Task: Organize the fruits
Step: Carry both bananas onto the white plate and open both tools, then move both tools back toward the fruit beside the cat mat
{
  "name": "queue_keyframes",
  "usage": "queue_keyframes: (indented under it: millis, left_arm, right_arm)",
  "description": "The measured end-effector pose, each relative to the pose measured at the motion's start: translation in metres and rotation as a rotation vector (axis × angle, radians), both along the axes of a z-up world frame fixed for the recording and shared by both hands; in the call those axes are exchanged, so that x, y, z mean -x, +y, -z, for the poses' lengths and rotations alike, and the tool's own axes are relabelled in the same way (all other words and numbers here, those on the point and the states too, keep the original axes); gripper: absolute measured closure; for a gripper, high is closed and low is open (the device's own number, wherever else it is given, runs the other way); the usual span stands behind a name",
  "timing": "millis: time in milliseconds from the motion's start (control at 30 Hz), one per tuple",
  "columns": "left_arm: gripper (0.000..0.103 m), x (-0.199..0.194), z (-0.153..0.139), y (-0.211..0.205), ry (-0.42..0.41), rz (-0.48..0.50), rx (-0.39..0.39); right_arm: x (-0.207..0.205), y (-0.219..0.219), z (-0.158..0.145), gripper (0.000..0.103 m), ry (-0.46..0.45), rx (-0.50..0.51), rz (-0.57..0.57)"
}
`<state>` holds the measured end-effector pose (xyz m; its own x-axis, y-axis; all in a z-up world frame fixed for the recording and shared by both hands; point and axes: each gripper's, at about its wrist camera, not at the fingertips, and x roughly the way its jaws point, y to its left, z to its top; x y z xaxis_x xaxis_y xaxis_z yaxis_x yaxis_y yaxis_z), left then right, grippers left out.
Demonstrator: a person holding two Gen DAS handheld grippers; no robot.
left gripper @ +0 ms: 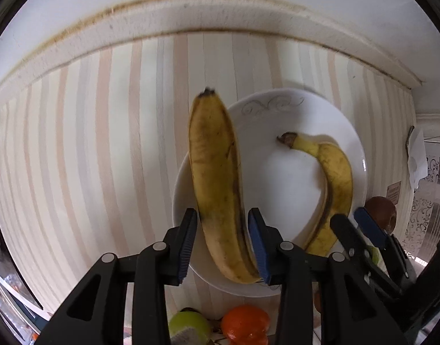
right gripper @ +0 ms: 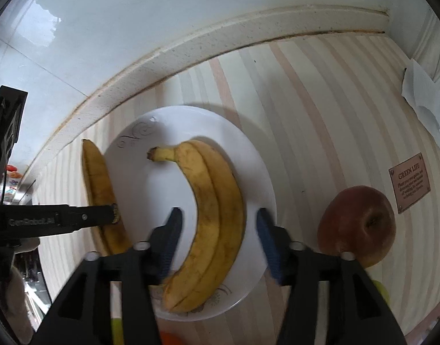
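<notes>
My left gripper (left gripper: pixel 222 237) is shut on a spotted yellow banana (left gripper: pixel 215 178) and holds it over the left rim of a white plate (left gripper: pixel 277 106). A second banana (left gripper: pixel 332 184) lies on the plate. In the right wrist view this second banana (right gripper: pixel 214 215) lies between the open fingers of my right gripper (right gripper: pixel 220 240), apart from both pads. The held banana (right gripper: pixel 100 189) and the left gripper's finger (right gripper: pixel 76 218) show at the plate's (right gripper: pixel 168 123) left edge. My right gripper also shows in the left wrist view (left gripper: pixel 355 224).
A red apple (right gripper: pixel 361 224) sits on the striped counter right of the plate. An orange (left gripper: pixel 244 326) and a green fruit (left gripper: pixel 188 327) lie near the front edge. A small "GREEN LIFE" plaque (right gripper: pixel 409 184) and white paper (right gripper: pixel 424 100) are at the right. A wall ledge (left gripper: pixel 191 14) runs behind.
</notes>
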<state>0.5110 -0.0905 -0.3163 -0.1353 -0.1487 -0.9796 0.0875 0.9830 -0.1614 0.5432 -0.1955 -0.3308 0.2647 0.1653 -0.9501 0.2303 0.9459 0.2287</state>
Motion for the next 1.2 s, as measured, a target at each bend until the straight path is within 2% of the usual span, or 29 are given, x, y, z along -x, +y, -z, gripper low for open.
queue_keyframes:
  millis: [67, 100, 133, 167, 200, 433, 800, 1200]
  left_arm:
    - [0.05, 0.001, -0.008, 0.0, -0.028, 0.0, -0.002]
    - [0.044, 0.002, -0.013, 0.002, -0.043, -0.002, -0.003]
    - [0.028, 0.003, -0.017, 0.004, -0.054, -0.001, -0.007]
    - [0.019, 0.005, -0.022, 0.006, -0.069, -0.002, -0.013]
    - [0.017, 0.007, -0.025, 0.008, -0.084, -0.003, -0.018]
    - [0.017, 0.04, -0.057, 0.03, -0.186, -0.008, -0.044]
    - [0.017, 0.095, -0.108, 0.049, -0.321, 0.007, -0.032]
    - [0.017, 0.139, -0.17, 0.045, -0.447, -0.011, 0.005]
  right_arm:
    - [-0.001, 0.0, -0.007, 0.02, 0.007, 0.022, -0.007]
    - [-0.001, 0.0, -0.012, 0.018, 0.007, 0.021, -0.015]
    - [-0.002, 0.0, -0.015, 0.015, 0.01, 0.022, -0.02]
    - [-0.001, 0.0, -0.02, 0.013, 0.023, 0.032, -0.028]
    - [0.001, 0.001, -0.024, 0.012, 0.031, 0.037, -0.038]
    - [0.011, 0.022, -0.051, 0.01, 0.006, 0.105, -0.119]
    - [0.056, 0.03, -0.101, 0.01, -0.08, 0.14, -0.109]
    - [0.103, 0.031, -0.177, 0.01, -0.22, 0.098, -0.117]
